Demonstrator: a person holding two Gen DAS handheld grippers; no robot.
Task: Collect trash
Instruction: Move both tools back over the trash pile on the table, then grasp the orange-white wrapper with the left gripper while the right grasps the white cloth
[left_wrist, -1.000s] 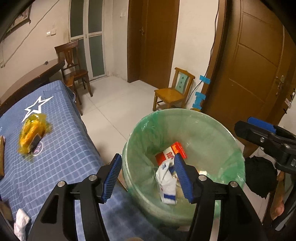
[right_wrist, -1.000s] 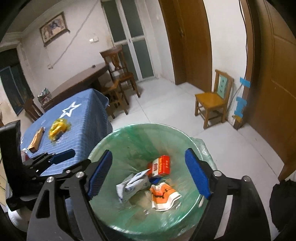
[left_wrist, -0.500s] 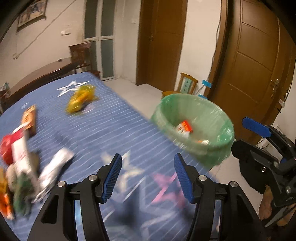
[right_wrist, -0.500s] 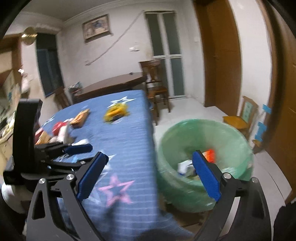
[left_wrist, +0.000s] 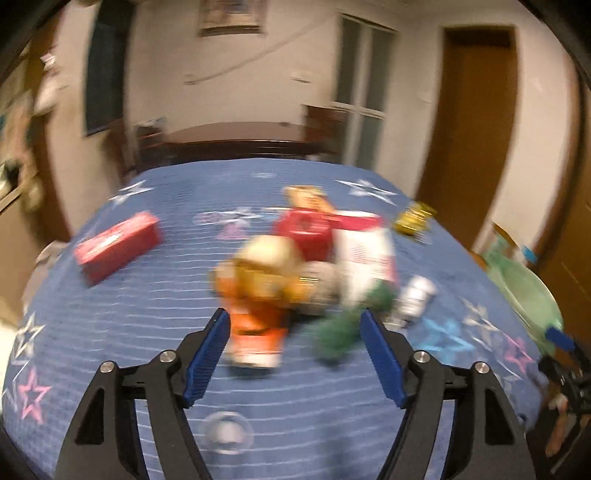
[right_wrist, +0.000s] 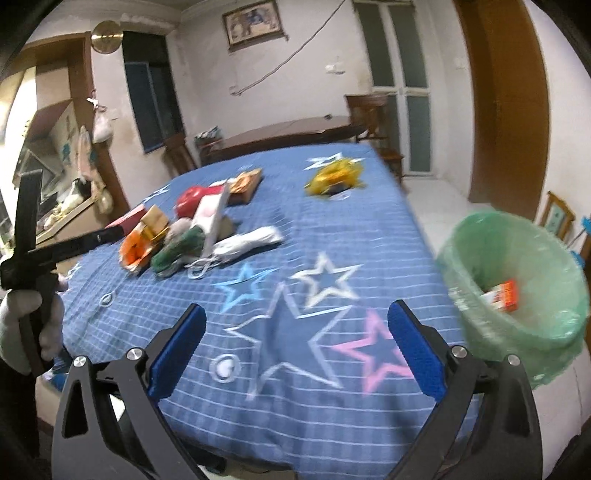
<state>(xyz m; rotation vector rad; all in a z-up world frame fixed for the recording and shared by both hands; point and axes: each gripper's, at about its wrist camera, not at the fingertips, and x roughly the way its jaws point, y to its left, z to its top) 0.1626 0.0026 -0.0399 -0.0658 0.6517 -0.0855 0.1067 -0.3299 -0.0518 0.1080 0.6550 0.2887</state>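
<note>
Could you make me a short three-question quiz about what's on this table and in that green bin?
1. True or false: the left gripper is clamped on a piece of trash.
2. What lines the bin? A) green bag B) black bag C) nothing
3. Which lies apart from the main pile, nearer the table's far end: the yellow wrapper or the orange packet?

Key: 1 false, both grippers are open and empty. 2 A. 3 the yellow wrapper.
</note>
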